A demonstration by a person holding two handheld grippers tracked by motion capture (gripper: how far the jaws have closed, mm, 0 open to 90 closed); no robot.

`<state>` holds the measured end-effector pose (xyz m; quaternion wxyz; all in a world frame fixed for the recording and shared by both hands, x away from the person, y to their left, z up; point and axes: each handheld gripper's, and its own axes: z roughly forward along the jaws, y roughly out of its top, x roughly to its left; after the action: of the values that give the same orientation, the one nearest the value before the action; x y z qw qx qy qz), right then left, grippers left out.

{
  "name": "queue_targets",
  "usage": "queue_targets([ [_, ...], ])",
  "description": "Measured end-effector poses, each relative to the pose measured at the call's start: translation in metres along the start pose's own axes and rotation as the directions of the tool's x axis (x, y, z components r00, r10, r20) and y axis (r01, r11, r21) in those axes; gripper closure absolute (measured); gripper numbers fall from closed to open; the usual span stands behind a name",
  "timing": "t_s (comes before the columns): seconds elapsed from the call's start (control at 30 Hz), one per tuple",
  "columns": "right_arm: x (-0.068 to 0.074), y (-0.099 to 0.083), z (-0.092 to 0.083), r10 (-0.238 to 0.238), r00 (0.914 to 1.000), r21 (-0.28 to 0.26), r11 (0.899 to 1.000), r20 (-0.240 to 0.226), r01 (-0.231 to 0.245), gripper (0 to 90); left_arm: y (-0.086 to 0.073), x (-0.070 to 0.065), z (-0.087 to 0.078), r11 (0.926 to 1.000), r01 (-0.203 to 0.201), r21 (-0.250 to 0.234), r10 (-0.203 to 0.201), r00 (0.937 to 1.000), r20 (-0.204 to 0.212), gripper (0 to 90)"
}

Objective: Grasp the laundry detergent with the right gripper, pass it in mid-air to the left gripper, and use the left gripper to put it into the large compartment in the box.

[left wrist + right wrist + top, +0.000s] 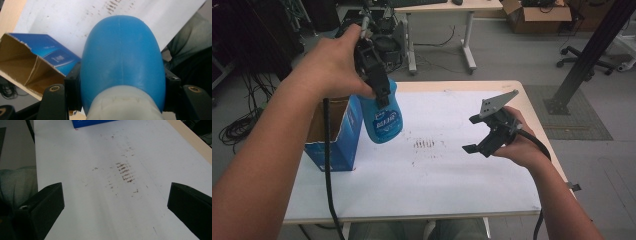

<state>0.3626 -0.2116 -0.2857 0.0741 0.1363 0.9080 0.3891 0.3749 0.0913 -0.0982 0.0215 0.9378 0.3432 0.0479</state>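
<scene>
Bottle (383,117) lifted beside box (334,135).

Left gripper (379,92) clamped on blue bottle near its white neck end, jaws pressed to both sides; bottle hanging off the table (437,165), just right of open blue box, near its top edge. Right gripper (484,137) well right of box, above table, jaws spread wide, holding nothing. Brown smudges (424,144) on table between box and right gripper.

2 black grippers, bare forearms, black cables, grey plate (498,104).
</scene>
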Motion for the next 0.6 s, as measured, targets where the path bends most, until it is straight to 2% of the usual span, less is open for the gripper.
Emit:
queue_targets([
  [0.13,-0.001,-0.001,-0.001,0.0,1.0,0.006,1.0,-0.001,0.0,0.8,-0.003,0.009,-0.007,0.9968,0.08,-0.006,-0.08,0.9968,-0.008,37.9],
  [0.17,-0.001,-0.001,0.0,0.0,1.0,0.006,1.0,-0.001,0.0,0.8,-0.003,0.011,-0.009,0.996,0.089,0.0,-0.089,0.996,-0.008,37.9],
  [0.3,-0.001,0.0,0.0,-0.002,1.0,0.007,1.0,-0.005,0.002,0.9,-0.007,0.021,-0.016,0.9867,0.163,-0.009,-0.163,0.9866,-0.009,37.9],
  [0.37,-0.001,0.002,0.001,-0.004,1.0,0.008,1.0,-0.008,0.004,1.0,-0.01,0.027,-0.02,0.9765,0.215,-0.012,-0.215,0.9765,-0.012,37.9],
  [0.4,-0.001,0.002,0.001,-0.004,1.0,0.009,1.0,-0.008,0.004,1.0,-0.012,0.031,-0.022,0.9691,0.246,-0.013,-0.247,0.9691,-0.012,37.9],
  [0.43,-0.001,0.002,0.001,-0.006,0.9999,0.008,1.0,-0.009,0.006,1.0,-0.013,0.032,-0.023,0.9663,0.257,-0.014,-0.257,0.9662,-0.014,37.9],
  [0.47,-0.002,0.003,0.001,-0.005,0.9999,0.008,1.0,-0.009,0.005,1.0,-0.015,0.036,-0.025,0.9561,0.292,-0.023,-0.293,0.9561,-0.013,37.9],
  [0.53,-0.002,0.003,0.002,-0.005,0.9999,0.008,1.0,-0.011,0.005,1.2,-0.018,0.042,-0.028,0.946,0.324,-0.02,-0.324,0.9459,-0.016,37.9],
  [0.57,-0.002,0.004,0.003,-0.008,0.9999,0.008,1.0,-0.013,0.008,1.2,-0.02,0.046,-0.029,0.9364,0.35,-0.021,-0.351,0.9364,-0.016,37.9],
  [0.6,-0.002,0.004,0.003,-0.007,0.9999,0.008,1.0,-0.014,0.007,1.2,-0.022,0.05,-0.031,0.9306,0.366,-0.021,-0.366,0.9305,-0.018,37.9],
])
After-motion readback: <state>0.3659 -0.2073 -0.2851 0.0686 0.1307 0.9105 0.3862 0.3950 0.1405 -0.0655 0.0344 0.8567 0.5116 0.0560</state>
